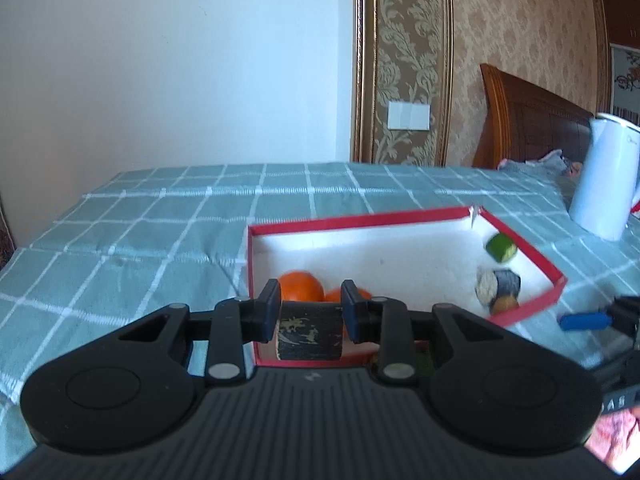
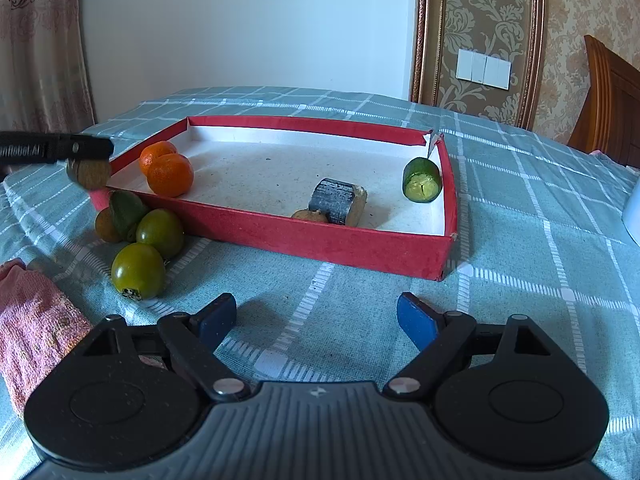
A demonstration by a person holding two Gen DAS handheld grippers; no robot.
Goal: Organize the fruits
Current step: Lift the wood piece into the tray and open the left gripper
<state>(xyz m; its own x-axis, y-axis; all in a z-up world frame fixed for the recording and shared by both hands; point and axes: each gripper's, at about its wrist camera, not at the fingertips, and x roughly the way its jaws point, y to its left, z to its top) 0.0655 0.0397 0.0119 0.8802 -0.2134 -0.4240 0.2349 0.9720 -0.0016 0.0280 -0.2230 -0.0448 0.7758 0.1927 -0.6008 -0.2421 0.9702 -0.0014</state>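
Note:
A red box (image 2: 336, 240) with a white floor lies on the checked cloth. In it are two oranges (image 2: 170, 174), a green cut fruit (image 2: 422, 180), a dark cut piece (image 2: 338, 200) and a small brown fruit (image 2: 310, 216). My left gripper (image 1: 309, 312) is shut on a dark-skinned cut piece (image 1: 309, 338) above the box's near left corner; it also shows in the right wrist view (image 2: 90, 174). My right gripper (image 2: 316, 320) is open and empty above the cloth in front of the box. Several green fruits (image 2: 138, 270) lie outside the box's left end.
A white kettle (image 1: 604, 176) stands right of the box. A pink towel (image 2: 32, 320) lies at the near left. A wooden headboard (image 1: 532, 120) and patterned wall stand behind the table. The cloth's far edge (image 1: 240, 168) drops off at the back.

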